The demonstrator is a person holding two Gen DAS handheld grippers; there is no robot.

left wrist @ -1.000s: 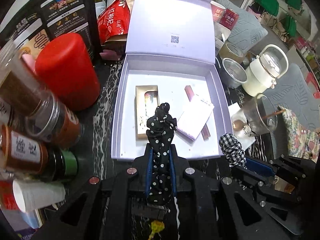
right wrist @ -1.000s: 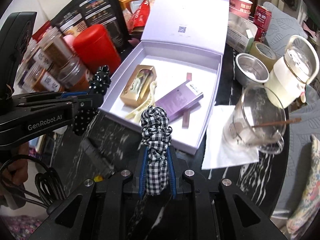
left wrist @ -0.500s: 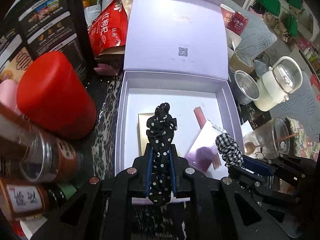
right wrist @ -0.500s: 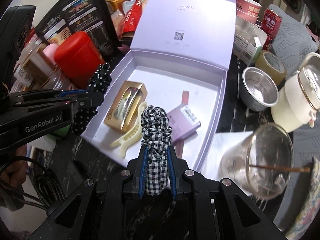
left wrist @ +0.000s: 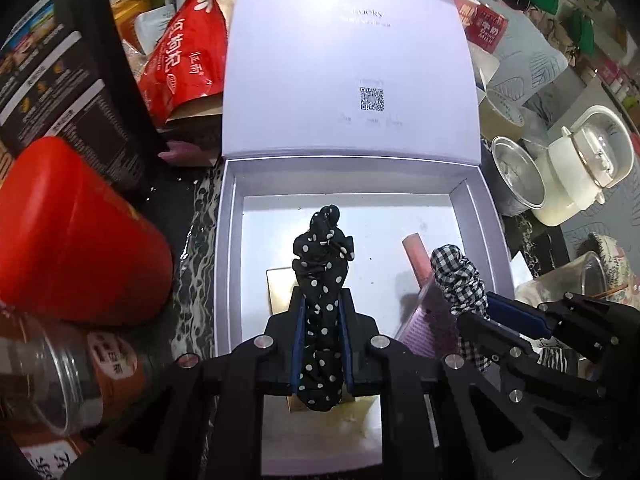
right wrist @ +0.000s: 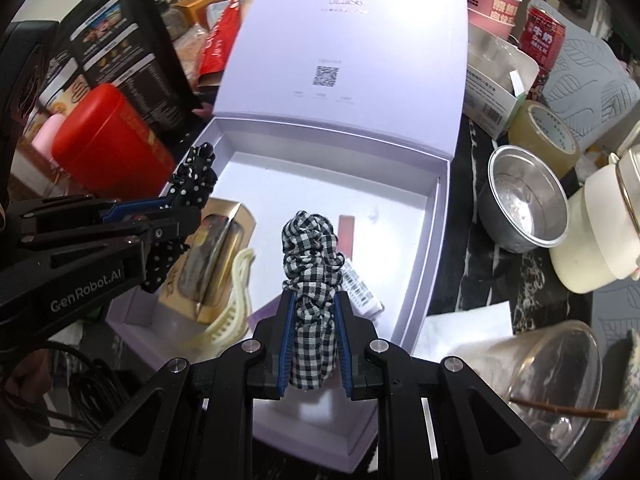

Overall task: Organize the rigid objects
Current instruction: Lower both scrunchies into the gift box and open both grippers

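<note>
Two close wrist views, steeply down, sharing the open lilac box (left wrist: 486, 216).

Matt lilac card box (right wrist: 436, 216), glossy red plastic canister (left wrist: 72, 240), dull metal bowl (right wrist: 524, 204), soft cloth scrunchies (left wrist: 320, 280).

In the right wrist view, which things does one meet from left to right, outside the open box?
Red cylindrical canister → open lilac cardboard box → round metal bowl → cream ceramic pot with glass lid.

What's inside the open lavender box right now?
In the lavender box: gold box, cream hair claw, purple carton, pink tube. The grippers cover the near floor.
</note>
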